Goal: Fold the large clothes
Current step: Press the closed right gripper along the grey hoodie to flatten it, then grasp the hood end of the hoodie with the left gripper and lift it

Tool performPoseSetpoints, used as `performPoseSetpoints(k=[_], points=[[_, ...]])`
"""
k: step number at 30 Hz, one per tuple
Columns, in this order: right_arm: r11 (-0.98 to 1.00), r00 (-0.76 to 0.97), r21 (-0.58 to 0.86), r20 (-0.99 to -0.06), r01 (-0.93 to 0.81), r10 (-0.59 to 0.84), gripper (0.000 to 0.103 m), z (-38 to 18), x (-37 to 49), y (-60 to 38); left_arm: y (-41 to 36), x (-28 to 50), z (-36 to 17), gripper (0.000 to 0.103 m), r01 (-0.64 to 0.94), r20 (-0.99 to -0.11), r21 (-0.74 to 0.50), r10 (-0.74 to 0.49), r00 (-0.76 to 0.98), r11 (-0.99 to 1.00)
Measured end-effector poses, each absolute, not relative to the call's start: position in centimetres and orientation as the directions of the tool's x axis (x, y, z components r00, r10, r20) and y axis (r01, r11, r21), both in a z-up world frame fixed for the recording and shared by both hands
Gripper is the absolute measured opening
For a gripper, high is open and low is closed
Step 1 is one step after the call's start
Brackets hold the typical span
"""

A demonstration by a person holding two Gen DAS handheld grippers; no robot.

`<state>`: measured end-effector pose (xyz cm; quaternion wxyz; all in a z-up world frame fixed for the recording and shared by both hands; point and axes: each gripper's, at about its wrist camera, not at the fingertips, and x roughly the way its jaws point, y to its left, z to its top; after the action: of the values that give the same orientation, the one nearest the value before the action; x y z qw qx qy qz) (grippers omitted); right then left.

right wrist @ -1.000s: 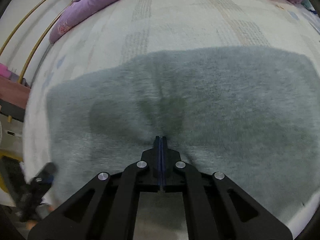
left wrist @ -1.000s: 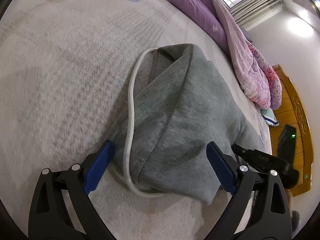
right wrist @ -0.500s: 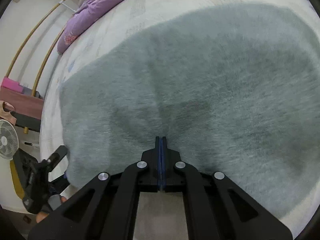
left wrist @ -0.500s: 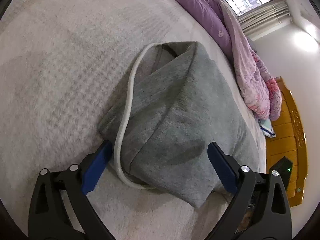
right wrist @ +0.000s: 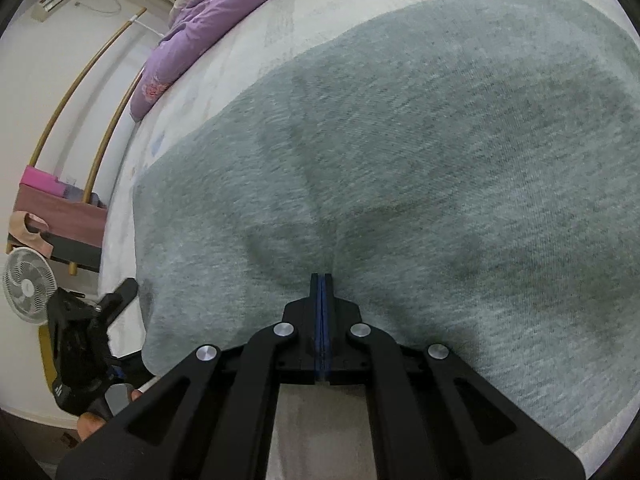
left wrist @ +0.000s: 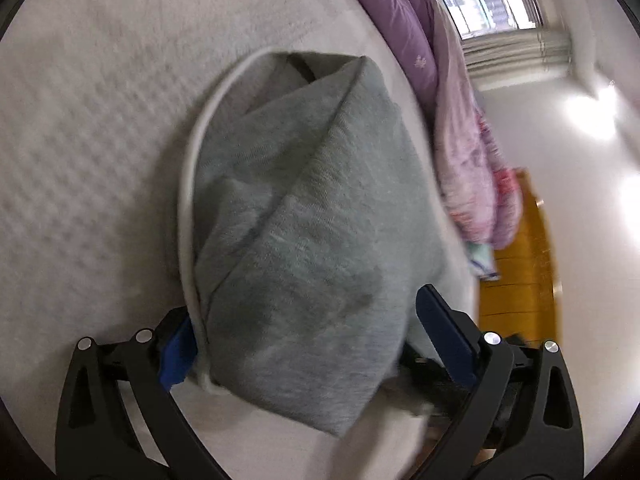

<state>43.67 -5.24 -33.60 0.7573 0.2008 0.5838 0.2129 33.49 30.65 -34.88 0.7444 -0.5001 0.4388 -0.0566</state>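
Fold in progress on a bed. A grey garment (left wrist: 312,248), apparently a hooded sweatshirt with a white drawcord (left wrist: 188,200) running along one edge, is shown lying on the pale bedspread (left wrist: 92,128). In the left wrist view it is already doubled into a compact, layered bundle, with at least two overlapping flaps visible across its top. The left hand-held gripper (left wrist: 304,340) is seen released, its blue-padded fingers (left wrist: 440,320) set wide on either side of the near end of the bundle; nothing is pinched between them, though the left pad lies just beside the drawcord.

In the right wrist view the right hand-held gripper (right wrist: 322,280) is clenched on the near edge of the grey garment (right wrist: 400,160), the cloth puckering into creases that radiate from the closed tips. The fabric beyond is spread broad and mostly flat.

Judged from these views, the task is well advanced but unfinished: the main folds appear made, while the edge held at the right is not yet laid down and the bundle is not yet squared. A purple quilt (right wrist: 192,36) is heaped along the far side of the bed, apart from the garment. Motion blur in both views limits finer detail.
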Motion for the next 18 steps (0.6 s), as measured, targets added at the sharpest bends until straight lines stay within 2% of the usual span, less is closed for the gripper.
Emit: performPoseSetpoints(k=[4,5,6,10,13,14,18], points=[[0.805,0.219,0.589,-0.777,-0.075,0.590,0.000,-33.9,43.9,-5.7,30.4,33.8,-35.0,0.093,-0.345,-0.587,-0.800,-0.517,0.623,0.492],[0.800,0.221,0.596,-0.772,-0.076,0.596,0.000,-33.9,43.9,-5.8,30.1,34.0,-34.9,0.072,-0.338,-0.583,-0.801,-0.517,0.627,0.493],[0.794,0.226,0.603,-0.765,-0.076,0.603,0.000,-33.8,43.7,-6.0,29.6,34.2,-35.3,0.061,-0.345,-0.583,-0.803,-0.524,0.621,0.486],[0.766,0.228,0.641,-0.740,-0.045,0.633,0.000,-33.7,43.0,-6.7,29.6,33.8,-35.9,0.059,-0.328,-0.558,-0.818,-0.516,0.650,0.472],[0.763,0.252,0.644,-0.730,-0.059,0.635,0.000,-33.7,42.4,-7.2,29.8,34.0,-36.0,0.060,-0.353,-0.575,-0.808,-0.500,0.648,0.473],[0.761,0.258,0.646,-0.727,-0.056,0.636,0.000,-33.7,42.3,-7.2,29.6,34.1,-35.6,0.057,-0.357,-0.591,-0.793,-0.482,0.647,0.493],[0.751,0.273,0.658,-0.714,-0.052,0.645,0.000,-33.3,42.0,-7.4,27.2,34.1,-31.5,0.032,-0.277,-0.653,-0.661,-0.352,0.671,0.698]])
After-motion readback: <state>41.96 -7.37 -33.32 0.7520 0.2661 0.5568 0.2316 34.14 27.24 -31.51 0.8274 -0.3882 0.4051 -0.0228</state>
